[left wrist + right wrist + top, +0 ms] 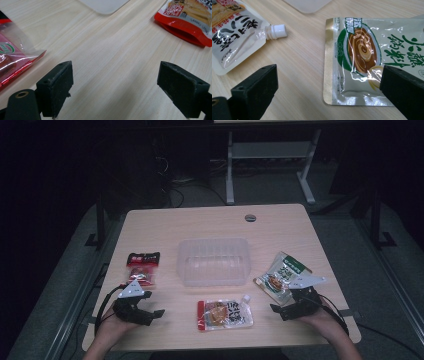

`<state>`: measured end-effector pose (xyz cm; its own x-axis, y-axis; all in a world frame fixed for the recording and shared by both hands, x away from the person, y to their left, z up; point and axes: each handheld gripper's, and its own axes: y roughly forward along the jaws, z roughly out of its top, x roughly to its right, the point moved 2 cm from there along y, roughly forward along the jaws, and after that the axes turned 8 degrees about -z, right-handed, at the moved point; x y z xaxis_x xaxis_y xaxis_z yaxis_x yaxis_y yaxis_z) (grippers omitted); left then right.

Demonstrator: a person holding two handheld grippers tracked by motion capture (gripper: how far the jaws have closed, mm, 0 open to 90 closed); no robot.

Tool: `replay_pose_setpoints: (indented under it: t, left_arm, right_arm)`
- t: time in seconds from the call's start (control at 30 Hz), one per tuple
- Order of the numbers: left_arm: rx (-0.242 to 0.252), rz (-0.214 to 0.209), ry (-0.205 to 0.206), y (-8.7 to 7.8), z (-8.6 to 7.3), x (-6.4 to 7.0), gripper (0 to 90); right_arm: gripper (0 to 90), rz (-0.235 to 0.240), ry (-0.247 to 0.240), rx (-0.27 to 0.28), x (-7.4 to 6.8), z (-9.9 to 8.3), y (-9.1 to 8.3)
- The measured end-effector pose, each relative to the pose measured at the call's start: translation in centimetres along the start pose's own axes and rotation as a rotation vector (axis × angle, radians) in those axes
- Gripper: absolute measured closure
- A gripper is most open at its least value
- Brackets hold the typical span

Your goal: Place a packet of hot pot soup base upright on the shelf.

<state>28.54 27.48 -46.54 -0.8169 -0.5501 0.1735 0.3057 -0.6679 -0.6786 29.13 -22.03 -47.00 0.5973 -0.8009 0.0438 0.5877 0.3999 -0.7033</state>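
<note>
Three sealed food packets lie on the wooden table around one clear plastic tub, which stands at the middle of the table with nothing inside it. The red snack packet lies to the left of the tub, the spouted pouch lies on the near side of it with its white cap pointing right, and the green-and-white sauce packet lies to the right of it, tilted.

The left gripper sits at the near left of the table, just on the near side of the red snack packet. In the left gripper view that packet's clear edge lies left of the jaws and apart from them, and bare wood fills the gap between them; a corner of the spouted pouch shows far right.

The right gripper sits at the near right, by the near end of the sauce packet. In the right gripper view the sauce packet lies flat, its near left corner between the jaws, and one jaw stands over its right part; I cannot tell whether that jaw touches it.

Both pairs of jaws are spread wide and hold nothing.
</note>
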Motion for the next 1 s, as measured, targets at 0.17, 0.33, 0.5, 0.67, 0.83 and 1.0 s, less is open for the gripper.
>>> replay_pose_setpoints:
  t: [0.17,0.33,0.5,0.67,0.83,1.0]
  left_arm:
    - [0.001,-0.004,-0.025,0.1,0.0,0.0,13.4]
    - [-0.019,0.0,-0.037,0.1,0.1,0.0,17.4]
    - [-0.019,0.028,-0.048,-0.7,0.5,-0.1,30.0]
    - [-0.013,0.044,-0.078,-1.6,1.0,-0.7,49.5]
    - [-0.003,0.075,-0.106,-2.4,1.9,-1.8,69.1]
    - [-0.013,0.101,-0.156,-2.9,2.3,-3.0,89.5]
  right_arm:
    - [1.5,0.006,0.001,-0.005,-0.1,-0.2,0.0]
    - [1.4,0.015,0.004,0.002,-0.1,-0.2,0.0]
    - [1.5,0.025,-0.005,0.008,-0.2,-0.1,0.0]
    - [1.5,0.021,-0.016,0.012,-0.4,0.2,0.0]
    - [1.5,0.02,-0.018,0.016,-0.5,0.4,0.0]
    - [1.5,0.023,-0.021,0.014,-0.8,0.4,0.0]
